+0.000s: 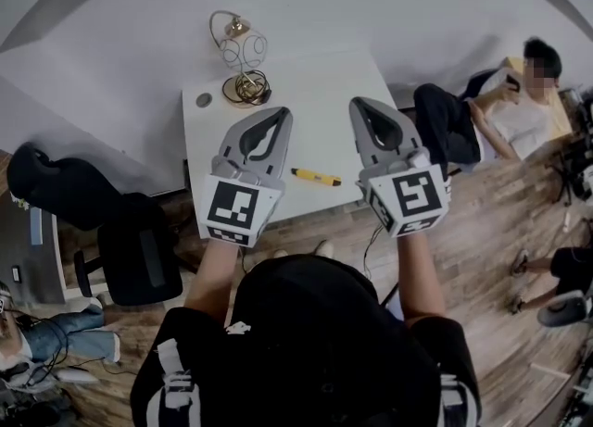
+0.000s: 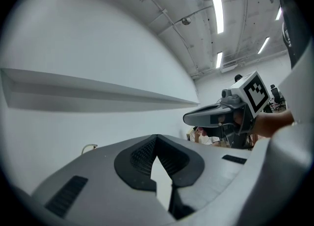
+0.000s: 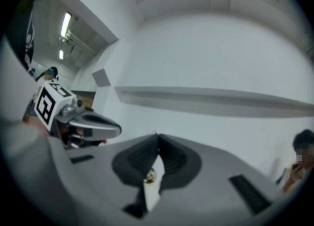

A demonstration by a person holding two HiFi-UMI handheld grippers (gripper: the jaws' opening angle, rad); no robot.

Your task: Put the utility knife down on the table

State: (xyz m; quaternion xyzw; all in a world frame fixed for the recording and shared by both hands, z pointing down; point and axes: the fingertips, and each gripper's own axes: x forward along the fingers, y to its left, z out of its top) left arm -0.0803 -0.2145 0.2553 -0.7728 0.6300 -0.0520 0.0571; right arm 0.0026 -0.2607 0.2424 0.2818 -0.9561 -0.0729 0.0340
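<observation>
As the knife (image 1: 316, 176) lies on the table (image 1: 315, 82), I hover.
Left gripper (image 1: 281, 113), right gripper (image 1: 359, 102): jaws together, empty.

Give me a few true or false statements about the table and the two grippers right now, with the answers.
1. The yellow utility knife lies on the white table. True.
2. The right gripper holds the knife. False: it is shut and empty.
3. The left gripper is wide open. False: its jaws are together with nothing between them.
4. A gold wire ornament stands near the table's far left corner. True.
</observation>
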